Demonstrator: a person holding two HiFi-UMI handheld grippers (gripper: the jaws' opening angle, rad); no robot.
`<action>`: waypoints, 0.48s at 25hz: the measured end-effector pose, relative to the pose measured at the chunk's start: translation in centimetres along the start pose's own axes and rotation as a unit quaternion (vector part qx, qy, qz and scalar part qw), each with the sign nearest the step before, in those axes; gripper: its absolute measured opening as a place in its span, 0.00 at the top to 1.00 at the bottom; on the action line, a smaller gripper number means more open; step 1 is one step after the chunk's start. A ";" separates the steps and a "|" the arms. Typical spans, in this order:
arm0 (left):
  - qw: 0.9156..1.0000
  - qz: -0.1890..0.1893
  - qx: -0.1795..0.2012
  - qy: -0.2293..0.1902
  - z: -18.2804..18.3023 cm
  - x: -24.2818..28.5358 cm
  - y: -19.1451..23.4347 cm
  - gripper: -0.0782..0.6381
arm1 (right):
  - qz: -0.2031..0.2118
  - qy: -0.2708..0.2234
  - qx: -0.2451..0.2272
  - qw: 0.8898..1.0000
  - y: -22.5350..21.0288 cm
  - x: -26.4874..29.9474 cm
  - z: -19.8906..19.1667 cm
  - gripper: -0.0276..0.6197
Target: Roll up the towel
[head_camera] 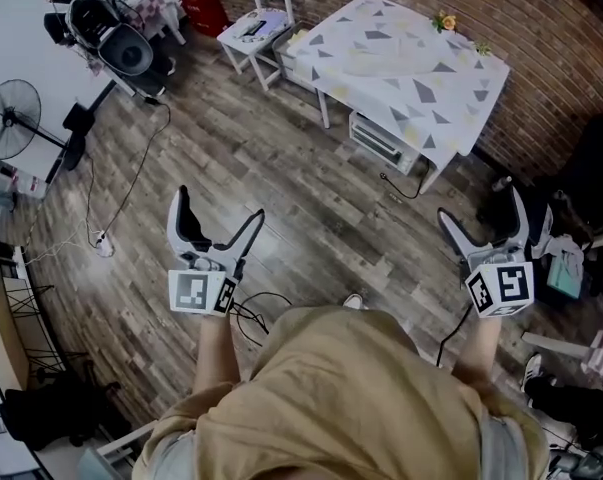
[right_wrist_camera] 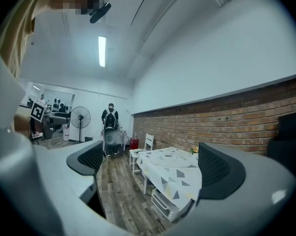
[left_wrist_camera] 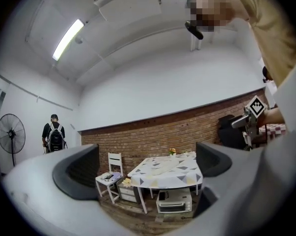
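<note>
Two grippers are hovering above the wooden floor (head_camera: 321, 183), well apart from the table (head_camera: 459, 118). I am holding my left gripper (head_camera: 221, 206) with its jaws spread wide, gripping nothing. Ahead, the towel (head_camera: 366, 58) is lying on the table. My right gripper (head_camera: 481, 206) is gaping too, empty.

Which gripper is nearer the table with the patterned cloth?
Right. The right gripper hangs open short of the near corner of the table; the left gripper, also open, is farther back across the floor.
</note>
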State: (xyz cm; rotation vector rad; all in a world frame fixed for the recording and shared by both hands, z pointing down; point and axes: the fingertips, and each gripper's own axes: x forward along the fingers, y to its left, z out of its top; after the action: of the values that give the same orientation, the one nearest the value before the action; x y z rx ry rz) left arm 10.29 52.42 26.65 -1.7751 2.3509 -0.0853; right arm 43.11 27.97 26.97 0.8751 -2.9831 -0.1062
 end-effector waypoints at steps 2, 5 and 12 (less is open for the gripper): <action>1.000 -0.003 0.003 0.010 -0.4 0.4 -0.2 0.00 | 0.006 0.018 -0.002 1.000 -0.3 0.6 -0.9 0.07; 1.000 0.000 0.007 0.008 -0.3 0.8 -0.7 0.00 | 0.013 0.025 0.005 1.000 -0.8 1.4 -1.8 0.07; 0.999 0.014 0.021 0.022 -0.9 0.1 -0.3 0.00 | 0.040 0.025 0.017 0.999 0.5 4.2 -3.0 0.07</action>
State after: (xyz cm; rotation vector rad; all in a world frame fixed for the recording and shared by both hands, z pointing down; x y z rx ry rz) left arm 10.40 52.19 27.60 -1.7377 2.3854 -0.1715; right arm 39.51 25.97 30.06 0.7491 -2.9765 -0.0322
